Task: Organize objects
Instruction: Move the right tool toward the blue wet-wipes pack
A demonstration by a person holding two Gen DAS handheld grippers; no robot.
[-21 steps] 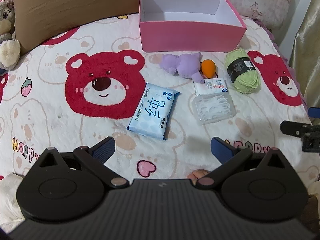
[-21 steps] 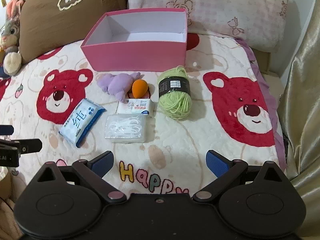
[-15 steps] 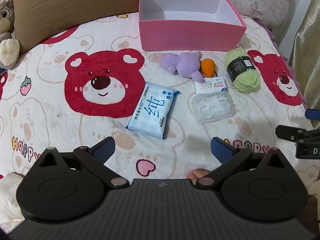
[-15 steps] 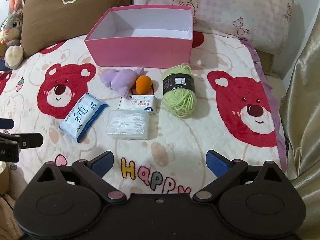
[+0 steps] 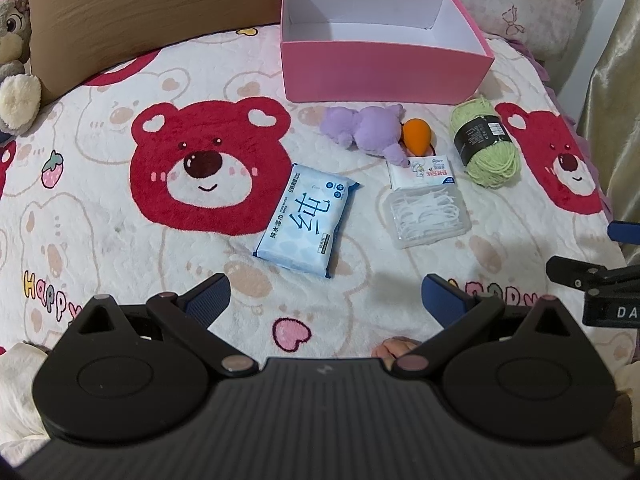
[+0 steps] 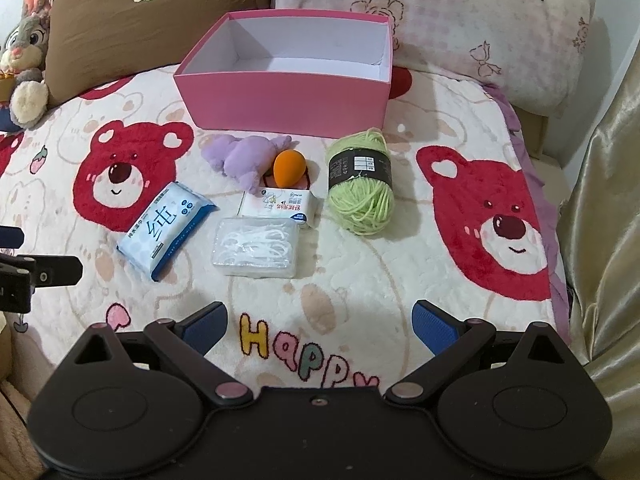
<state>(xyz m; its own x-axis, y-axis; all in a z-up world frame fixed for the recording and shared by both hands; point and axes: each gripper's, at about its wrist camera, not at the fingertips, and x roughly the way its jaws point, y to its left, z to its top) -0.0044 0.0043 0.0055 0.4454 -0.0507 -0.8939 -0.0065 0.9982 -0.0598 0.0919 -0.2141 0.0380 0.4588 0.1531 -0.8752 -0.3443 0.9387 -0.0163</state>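
An empty pink box (image 5: 384, 68) (image 6: 280, 104) stands open at the back of the bed. In front of it lie a purple plush toy (image 5: 368, 128) (image 6: 244, 156), an orange egg-shaped sponge (image 5: 417, 136) (image 6: 289, 168), a green yarn ball (image 5: 486, 148) (image 6: 362, 184), a small white tissue pack (image 5: 424, 172) (image 6: 280, 204), a clear box of floss picks (image 5: 426, 216) (image 6: 258, 248) and a blue wet-wipes pack (image 5: 306, 220) (image 6: 168, 224). My left gripper (image 5: 324, 300) is open and empty, short of the wipes pack. My right gripper (image 6: 320, 320) is open and empty, short of the floss box.
The bed has a white blanket with red bears (image 5: 208, 168) (image 6: 496, 216). A brown pillow (image 5: 152, 12) and a pink pillow (image 6: 460, 16) lie behind the box. A grey rabbit plush (image 6: 24, 56) sits at the far left. A gold curtain (image 6: 600, 220) hangs at the right.
Both grippers have moved slightly; in the right wrist view the objects and box have shifted right and down. Both stay open and empty.
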